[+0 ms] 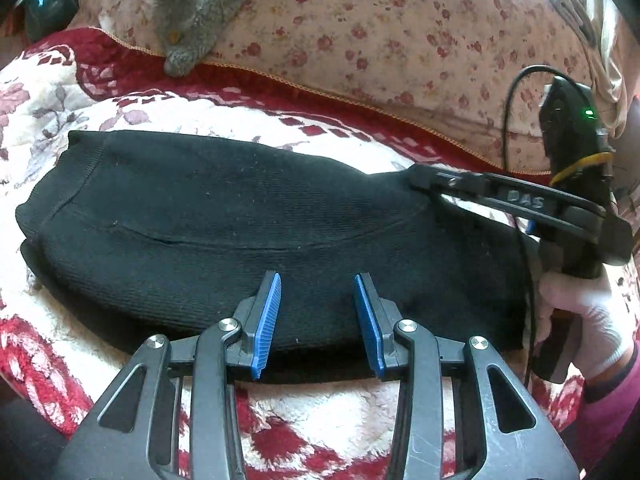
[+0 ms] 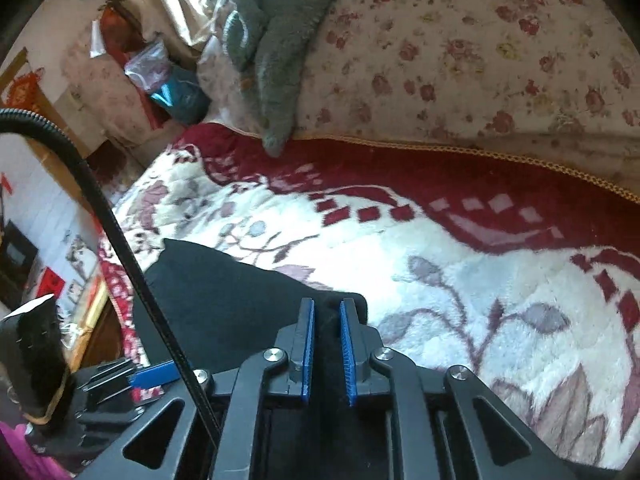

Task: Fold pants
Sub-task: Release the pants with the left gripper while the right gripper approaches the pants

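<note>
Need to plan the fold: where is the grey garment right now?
In both views the grey garment lies at the top on the floral quilt, its tip reaching the red blanket, beyond the pants.
</note>
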A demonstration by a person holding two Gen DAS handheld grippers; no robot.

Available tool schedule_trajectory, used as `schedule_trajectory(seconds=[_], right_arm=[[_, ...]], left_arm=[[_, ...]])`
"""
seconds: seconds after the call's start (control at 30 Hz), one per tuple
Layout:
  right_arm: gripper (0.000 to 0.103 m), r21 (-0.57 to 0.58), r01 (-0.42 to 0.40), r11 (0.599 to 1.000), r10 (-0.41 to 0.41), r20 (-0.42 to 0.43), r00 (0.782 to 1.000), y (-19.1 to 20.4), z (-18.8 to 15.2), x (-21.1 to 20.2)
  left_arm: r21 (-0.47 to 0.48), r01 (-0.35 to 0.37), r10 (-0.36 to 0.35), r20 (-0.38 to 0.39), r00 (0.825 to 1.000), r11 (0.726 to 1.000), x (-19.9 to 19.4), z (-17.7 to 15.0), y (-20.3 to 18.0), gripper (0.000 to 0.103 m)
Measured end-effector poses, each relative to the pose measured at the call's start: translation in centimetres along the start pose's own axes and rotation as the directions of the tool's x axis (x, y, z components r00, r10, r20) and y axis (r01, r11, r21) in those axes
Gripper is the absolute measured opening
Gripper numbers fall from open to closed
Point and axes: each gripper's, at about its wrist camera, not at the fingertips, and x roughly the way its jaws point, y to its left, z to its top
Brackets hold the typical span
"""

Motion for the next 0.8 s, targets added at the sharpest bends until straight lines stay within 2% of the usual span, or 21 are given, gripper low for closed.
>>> schedule_trajectory(seconds=[0.1,0.27,0.43,0.5,0.53,0.57,0.7,0.8], right_arm=[[0.012,-0.002,0.041,0.999,-0.041,-0.04,0.998,-0.1,-0.3,1.1],[0.012,0.009,0.08,0.997,-0.079,-0.052,0.995,-0.1,-0.4,0.7],[0.018,0.051,0.08,0.995,-0.079,-0.009,0.997,0.5,-1.3,-1.9],[0.024,0.052,0.059,0.997,-0.06,0.011,0.998,0.9,-1.9,-3.2],[0.034,0.054,0.053,0.997,-0.054,0.025,0.998,1.1,-2.3,-3.9],[0.039,0.058,0.049,0.997,-0.051,0.041,0.998,1.3,-2.7,-4.7],[0.039,0.087,0.001,0.996,-0.009,0.092,0.996,1.9,-4.2,-7.3],[0.039,0.087,0.002,0.996,-0.012,0.113,0.994,2.5,-5.5,-9.0]], left_arm=[[0.006,-0.001,0.001,0.004,1.0,1.0,0.0,-0.1,0.1,0.038],[0.025,-0.029,0.029,0.016,0.999,0.999,0.0,-0.3,-0.3,0.038],[0.037,-0.054,0.054,0.024,0.998,0.998,-0.3,-0.5,-0.6,0.038],[0.04,-0.07,0.069,0.023,0.997,0.997,-0.4,-0.5,-0.7,0.038],[0.042,-0.078,0.077,0.023,0.997,0.996,-0.5,-0.5,-0.8,0.038],[0.044,-0.087,0.086,0.025,0.996,0.995,-0.6,-0.5,-0.9,0.038],[0.053,-0.111,0.11,0.028,0.994,0.992,-1.2,-0.6,-1.4,0.038],[0.062,-0.116,0.114,0.03,0.993,0.991,-1.7,-0.6,-1.9,0.038]])
